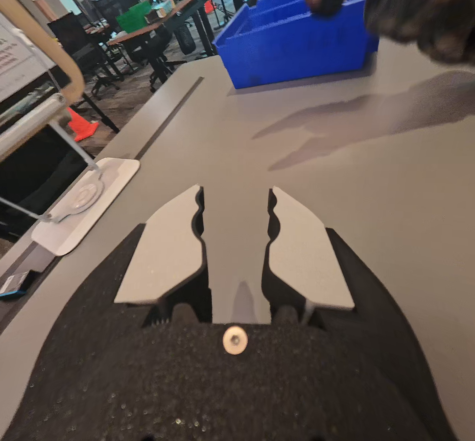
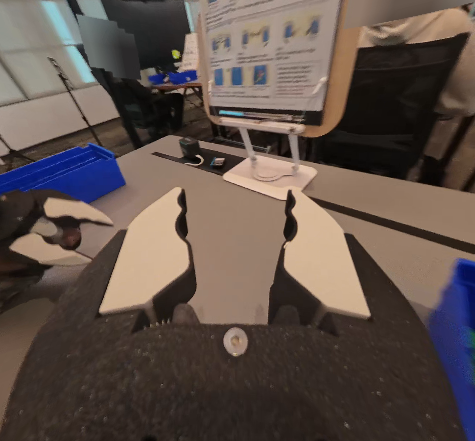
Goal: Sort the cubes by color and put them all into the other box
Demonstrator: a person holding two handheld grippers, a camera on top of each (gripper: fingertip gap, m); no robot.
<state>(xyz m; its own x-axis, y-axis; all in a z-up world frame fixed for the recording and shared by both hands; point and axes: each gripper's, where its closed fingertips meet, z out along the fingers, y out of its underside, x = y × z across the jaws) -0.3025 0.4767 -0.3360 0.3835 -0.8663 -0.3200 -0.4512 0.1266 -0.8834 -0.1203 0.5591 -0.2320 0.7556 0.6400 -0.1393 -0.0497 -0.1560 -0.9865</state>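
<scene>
My left gripper (image 1: pixel 236 192) is open and empty above bare grey table. A blue box (image 1: pixel 295 40) with inner dividers stands ahead of it at the far side; its inside is hidden. My right gripper (image 2: pixel 236 194) is open and empty over the table. The same blue box (image 2: pixel 64 171) shows at its left. The edge of a second blue box (image 2: pixel 455 338) shows at the right, with a blurred green patch inside. No cubes are clearly visible. The left gripper (image 2: pixel 100 238) shows at the left edge of the right wrist view. The right hand and gripper body blur across the left wrist view's top right (image 1: pixel 424 12).
A tablet on a white stand (image 2: pixel 270 174) is at the table's far edge; its base also shows in the left wrist view (image 1: pixel 84 205). A black groove (image 1: pixel 169 120) runs along the table. Small devices (image 2: pixel 190 148) lie near the stand. Chairs and desks stand beyond.
</scene>
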